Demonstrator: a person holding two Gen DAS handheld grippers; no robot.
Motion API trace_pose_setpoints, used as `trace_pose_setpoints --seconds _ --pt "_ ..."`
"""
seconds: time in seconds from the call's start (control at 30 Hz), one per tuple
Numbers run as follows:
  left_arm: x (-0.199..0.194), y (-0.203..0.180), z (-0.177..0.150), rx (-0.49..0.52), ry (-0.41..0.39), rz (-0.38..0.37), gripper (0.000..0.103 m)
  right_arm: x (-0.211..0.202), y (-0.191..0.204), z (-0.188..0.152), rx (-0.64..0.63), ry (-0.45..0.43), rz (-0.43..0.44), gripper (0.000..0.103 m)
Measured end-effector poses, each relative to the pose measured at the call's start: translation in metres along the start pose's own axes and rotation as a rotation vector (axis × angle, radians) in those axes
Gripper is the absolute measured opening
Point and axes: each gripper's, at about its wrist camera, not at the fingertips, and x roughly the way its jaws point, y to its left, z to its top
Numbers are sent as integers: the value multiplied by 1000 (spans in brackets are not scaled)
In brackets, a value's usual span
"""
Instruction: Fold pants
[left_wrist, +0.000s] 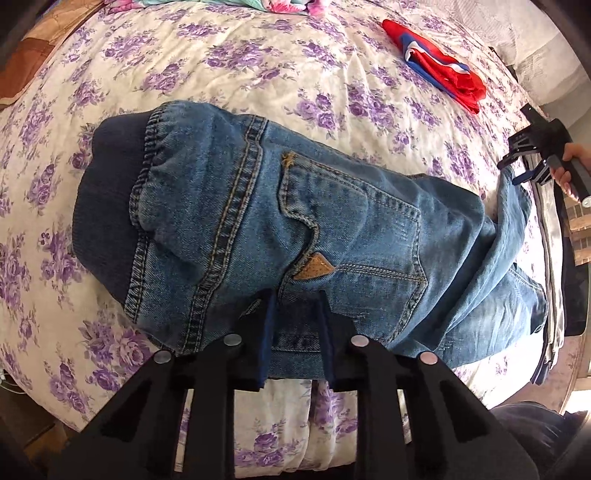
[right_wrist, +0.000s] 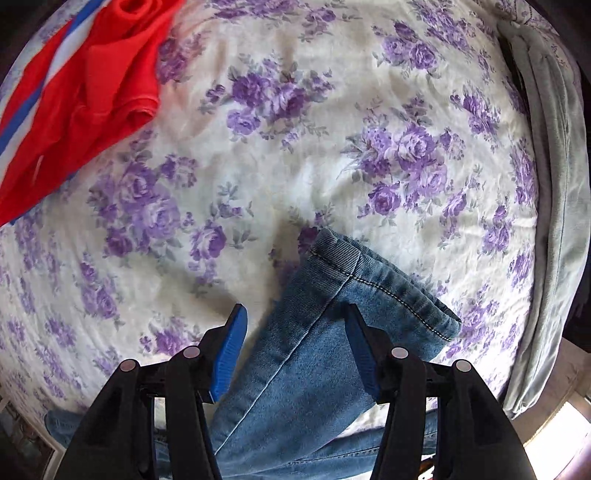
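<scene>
Jeans (left_wrist: 295, 236) between parted left gripper (left_wrist: 295, 299)

The jeans (left_wrist: 295, 236) lie across the bedspread (left_wrist: 258, 74), waistband to the left in the left wrist view, legs running right toward the bed's edge; the left gripper (left_wrist: 295, 317) sits over their near edge; the right gripper (right_wrist: 295, 339) straddles a leg just behind its hem (right_wrist: 384, 280); a folded garment (left_wrist: 439, 62) lies beyond the jeans, apart from them.
</scene>
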Motion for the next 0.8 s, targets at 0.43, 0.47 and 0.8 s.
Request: trace_pose_setpoints --seconds 0.43,0.47,0.8 --pt "2 7 4 -15 8 -35 15 -27 -39 -38 -24 -137 125 10" --pt "2 8 4 -10 8 -36 15 -37 -48 -51 -38 -179 154 10" --pt "2 1 7 48 40 -6 15 -45 -219 -258 143 -443 444 8"
